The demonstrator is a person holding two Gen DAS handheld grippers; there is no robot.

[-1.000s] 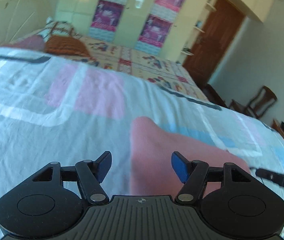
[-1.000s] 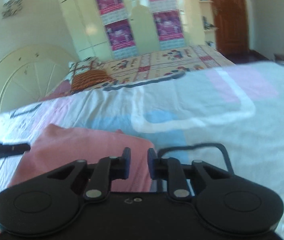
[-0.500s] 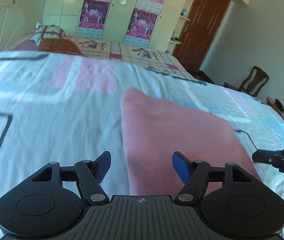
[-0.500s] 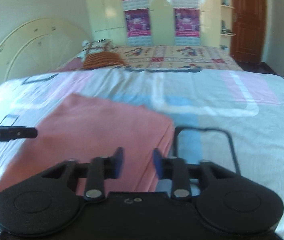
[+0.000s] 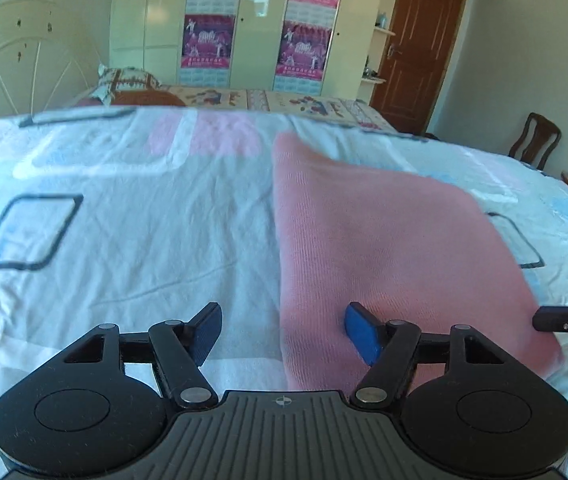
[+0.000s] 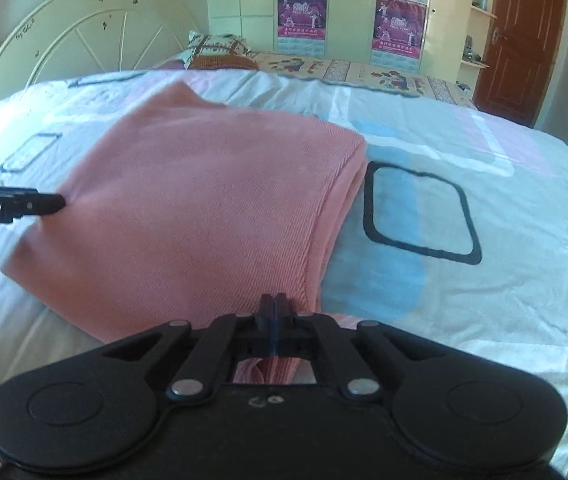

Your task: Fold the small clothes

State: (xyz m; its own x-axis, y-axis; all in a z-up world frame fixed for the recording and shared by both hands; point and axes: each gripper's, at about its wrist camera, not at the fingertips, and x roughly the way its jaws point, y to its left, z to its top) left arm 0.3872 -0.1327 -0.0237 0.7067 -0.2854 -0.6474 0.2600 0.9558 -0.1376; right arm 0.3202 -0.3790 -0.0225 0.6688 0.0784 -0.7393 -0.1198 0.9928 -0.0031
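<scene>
A pink knitted garment [image 6: 203, 208] lies flat on the bed [image 5: 123, 240], over the patterned white sheet, with its near hem close to the bed's near edge and its far corner reaching up toward the pillow end. It appears already doubled over: along its right side, in the right wrist view, stacked layers show at a rounded fold.

The cloth looks light, soft and limp, a fine ribbed knit with no stiffness of its own. It will probably drape and sag from wherever it is lifted, and the layers may slide apart if only the top one is caught. The sheet beneath is loose too, so a deep pinch could pick it up along with the garment. The sensible places to take hold are the two near corners or the hem between them, pinching through all layers.

The right gripper [image 6: 275, 304] has its jaws closing, almost together, at the near hem by the garment's right corner. Pink cloth shows bunched under the linkage, but whether the pads actually bite the fabric cannot be told.

The left gripper [image 5: 281, 330] stands wide apart and holds nothing. Its blue fingers [image 5: 360, 332] straddle the garment's left edge near the hem, one over the pink knit, the other over bare sheet; contact with the cloth is not clear.
</scene>
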